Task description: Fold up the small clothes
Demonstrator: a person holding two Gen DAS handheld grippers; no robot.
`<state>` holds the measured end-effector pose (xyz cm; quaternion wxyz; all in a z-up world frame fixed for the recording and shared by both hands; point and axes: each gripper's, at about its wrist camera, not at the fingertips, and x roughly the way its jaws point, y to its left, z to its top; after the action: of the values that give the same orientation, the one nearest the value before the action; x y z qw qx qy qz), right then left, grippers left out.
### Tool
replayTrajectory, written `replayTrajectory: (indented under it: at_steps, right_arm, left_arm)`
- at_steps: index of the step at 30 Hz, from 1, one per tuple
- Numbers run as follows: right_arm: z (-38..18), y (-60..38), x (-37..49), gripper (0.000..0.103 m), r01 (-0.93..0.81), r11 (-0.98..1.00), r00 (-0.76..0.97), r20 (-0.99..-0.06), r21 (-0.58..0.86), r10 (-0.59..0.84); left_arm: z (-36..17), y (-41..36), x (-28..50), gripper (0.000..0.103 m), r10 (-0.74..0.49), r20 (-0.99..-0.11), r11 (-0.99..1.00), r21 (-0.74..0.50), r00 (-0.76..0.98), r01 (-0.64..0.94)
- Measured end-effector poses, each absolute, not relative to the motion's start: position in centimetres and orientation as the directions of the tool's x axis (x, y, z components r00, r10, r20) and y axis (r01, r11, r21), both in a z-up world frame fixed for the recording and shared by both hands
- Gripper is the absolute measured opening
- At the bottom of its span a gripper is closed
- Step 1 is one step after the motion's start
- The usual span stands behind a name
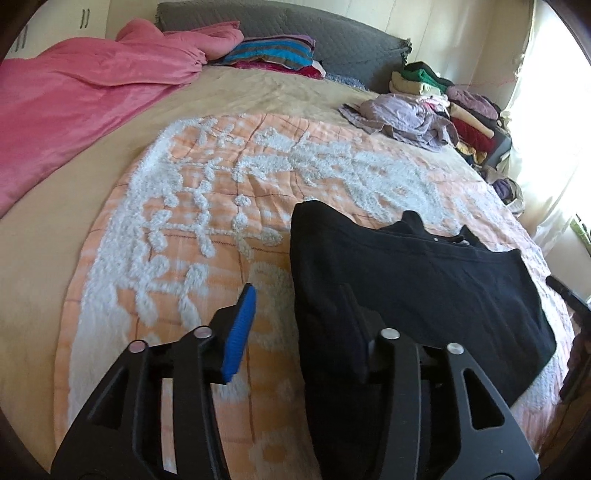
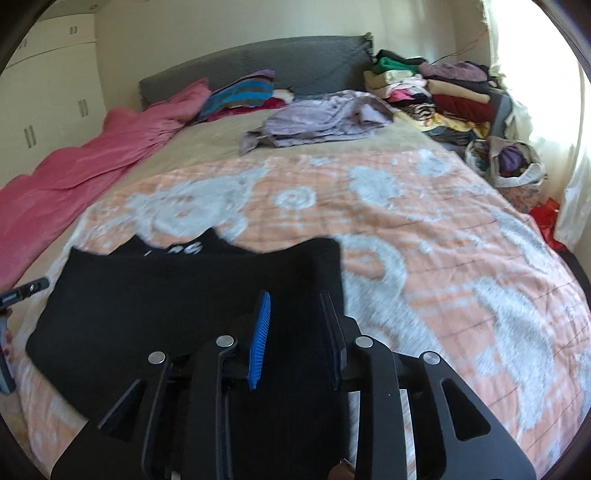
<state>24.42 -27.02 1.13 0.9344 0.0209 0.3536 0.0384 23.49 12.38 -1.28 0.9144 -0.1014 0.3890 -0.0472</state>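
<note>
Both claws sit at the near edge of the black garment (image 1: 417, 280), which lies spread on the orange-and-white quilt (image 1: 207, 192).

Left claw (image 1: 299, 314): jaws wide apart, holding nothing. Blue-padded finger is over bare quilt, the other finger over the garment's left edge, so the edge runs between them.

Right claw (image 2: 295, 321): jaws part open, nothing pinched as far as I can tell. Fingers are over the garment's right near corner; cloth shows between and under them. Can't tell if they touch it.

Judgement: step in hand is grabbing the two near corners for a fold. To do it well, get each edge properly between the pads, close on both layers, lift evenly, and keep the hem taut so it doesn't bunch. White print (image 2: 181, 249) is at the garment's far end, so probably fold towards that.

Further back: lilac crumpled cloth (image 2: 325, 118), stacks of folded clothes (image 2: 450, 92) on the far right, pink blanket (image 1: 74, 103) on the left, striped pillow (image 1: 273, 51) against the grey headboard (image 1: 332, 33).
</note>
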Motion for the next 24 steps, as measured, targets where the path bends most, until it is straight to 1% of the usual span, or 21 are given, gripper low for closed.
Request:
replayTrajectory:
  at_steps: [1,3,5,8,10,11,18,19,21,24]
  right_arm:
    - [1.0,-26.6,23.9,0.03,-0.068,0.995,0.745,-0.661,0.067,0.095]
    - [1.0,-25.9,22.8,0.034,-0.091,0.993,0.737,-0.666,0.07,0.115]
    - [0.9,-25.3,21.9,0.036,-0.113,0.991,0.728,-0.672,0.074,0.133]
    - [0.6,-24.5,20.5,0.038,-0.14,0.988,0.719,-0.68,0.065,0.146]
    - [0.4,-24.2,19.9,0.043,-0.147,0.987,0.714,-0.683,0.066,0.152]
    - [0.3,-24.0,19.6,0.044,-0.155,0.986,0.709,-0.687,0.067,0.158]
    - [-0.8,-22.9,19.0,0.047,-0.203,0.978,0.669,-0.721,0.054,0.179]
    - [-1.1,-22.8,19.0,0.048,-0.199,0.979,0.665,-0.728,0.046,0.169]
    - [-1.7,-22.8,19.1,0.049,-0.178,0.984,0.649,-0.747,0.03,0.14]
    - [-2.4,-23.0,18.8,0.05,-0.173,0.984,0.646,-0.75,0.035,0.14]
  left_arm:
    - [-1.1,12.3,23.2,0.046,-0.17,-0.697,0.973,-0.229,0.696,0.008]
    - [-0.8,11.9,22.2,0.05,-0.178,-0.685,0.971,-0.239,0.706,0.013]
    - [-0.7,11.1,21.1,0.051,-0.172,-0.681,0.975,-0.22,0.712,0.026]
    - [-0.8,10.1,20.2,0.052,-0.183,-0.69,0.975,-0.219,0.7,0.039]
    - [-0.8,9.5,19.7,0.052,-0.193,-0.695,0.973,-0.227,0.693,0.043]
    - [-0.9,9.4,19.5,0.052,-0.198,-0.697,0.972,-0.233,0.69,0.044]
    - [-1.4,7.5,18.2,0.052,-0.201,-0.716,0.975,-0.213,0.669,0.064]
    - [-1.5,7.4,18.1,0.052,-0.199,-0.719,0.976,-0.21,0.666,0.065]
    - [-2.0,7.1,17.9,0.052,-0.193,-0.736,0.977,-0.203,0.649,0.06]
    - [-2.9,6.9,17.7,0.052,-0.185,-0.755,0.98,-0.193,0.629,0.056]
